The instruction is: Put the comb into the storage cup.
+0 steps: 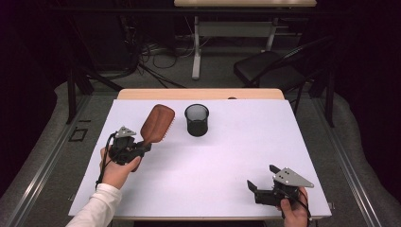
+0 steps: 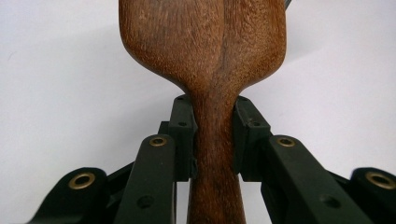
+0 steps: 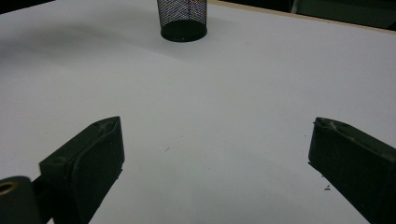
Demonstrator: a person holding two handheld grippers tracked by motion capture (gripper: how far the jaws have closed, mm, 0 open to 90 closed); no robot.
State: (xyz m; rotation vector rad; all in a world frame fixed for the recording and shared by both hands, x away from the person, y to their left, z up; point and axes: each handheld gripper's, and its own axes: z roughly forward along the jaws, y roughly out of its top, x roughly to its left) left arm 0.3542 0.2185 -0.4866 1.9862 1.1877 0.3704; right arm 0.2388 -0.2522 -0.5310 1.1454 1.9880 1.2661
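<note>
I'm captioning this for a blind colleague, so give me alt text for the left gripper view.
The left gripper is clamped on the narrow neck of a wooden hairbrush, one black pad on each side of the handle. The brush's broad, grained back widens toward the top, and the white table lies behind it.

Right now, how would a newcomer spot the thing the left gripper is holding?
On the white table, look left of the black mesh cup. The left gripper is clamped on the handle of a wooden hairbrush. It is the one reddish-brown, paddle-shaped thing there.
</note>
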